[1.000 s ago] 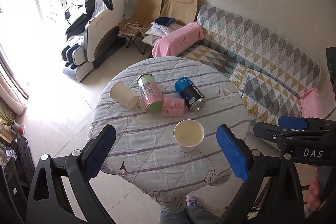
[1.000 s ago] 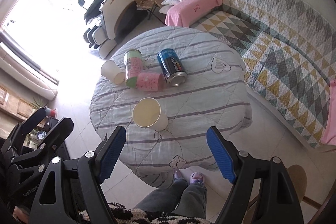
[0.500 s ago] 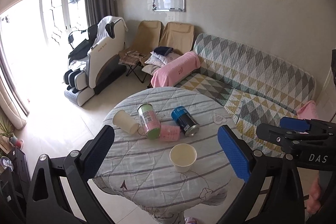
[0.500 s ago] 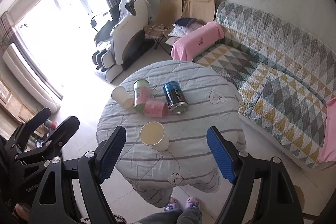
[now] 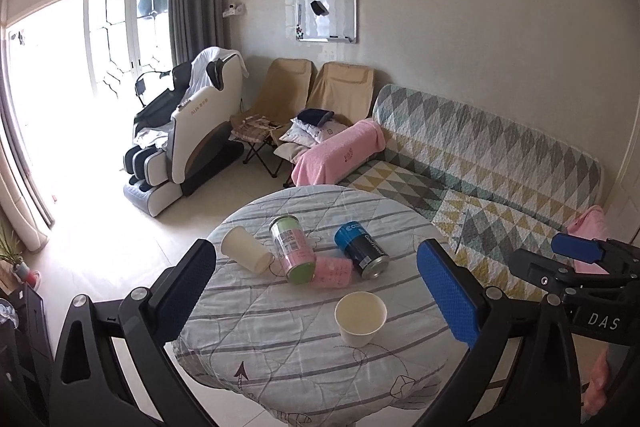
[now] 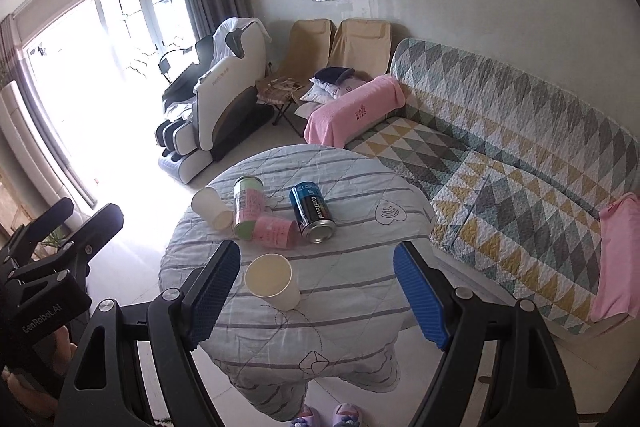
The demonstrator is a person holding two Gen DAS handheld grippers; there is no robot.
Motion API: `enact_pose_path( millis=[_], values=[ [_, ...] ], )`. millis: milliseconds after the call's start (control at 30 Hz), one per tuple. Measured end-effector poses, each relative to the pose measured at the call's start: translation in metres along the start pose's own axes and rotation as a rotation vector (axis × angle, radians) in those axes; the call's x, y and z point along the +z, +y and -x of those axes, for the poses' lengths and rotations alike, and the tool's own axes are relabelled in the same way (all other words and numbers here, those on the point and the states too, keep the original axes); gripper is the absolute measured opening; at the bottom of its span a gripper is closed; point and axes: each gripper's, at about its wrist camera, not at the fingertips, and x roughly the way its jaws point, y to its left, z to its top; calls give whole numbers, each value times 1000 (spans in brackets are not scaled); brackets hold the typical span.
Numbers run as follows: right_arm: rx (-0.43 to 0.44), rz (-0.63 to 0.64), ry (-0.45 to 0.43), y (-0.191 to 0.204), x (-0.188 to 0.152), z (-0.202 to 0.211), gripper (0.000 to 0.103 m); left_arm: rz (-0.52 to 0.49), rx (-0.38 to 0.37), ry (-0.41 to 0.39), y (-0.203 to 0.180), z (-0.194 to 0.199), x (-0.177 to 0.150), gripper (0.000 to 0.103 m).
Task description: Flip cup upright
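Observation:
A white paper cup [image 5: 361, 318] [image 6: 273, 280] stands upright, mouth up, near the front of the round table [image 5: 304, 359] [image 6: 360, 267]. A second white cup [image 5: 246, 254] [image 6: 212, 207] lies on its side at the table's left. My left gripper [image 5: 320, 291] is open and empty, held well above and short of the table. My right gripper [image 6: 318, 295] is open and empty too, also raised, and shows at the right of the left wrist view [image 5: 580, 259].
A green-pink can [image 5: 291, 254] [image 6: 247, 207], a pink cup [image 5: 333, 270] [image 6: 276, 231] and a blue can [image 5: 361, 249] [image 6: 312, 213] lie on their sides mid-table. A patterned sofa [image 5: 480, 163] stands right, a massage chair [image 5: 188, 143] left. My slippers [image 6: 326, 417] are below the table's front edge.
Both grippers have lifted and tilted up away from the table, so the table looks smaller and more of the room shows. The cups and cans have not moved.

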Motion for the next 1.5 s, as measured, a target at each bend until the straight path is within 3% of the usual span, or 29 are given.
enact_pose_path(
  millis=[1500],
  values=[
    [-33,6,42,-4,-4,-9,81,20,-9,39,1,-13,0,102]
  ],
)
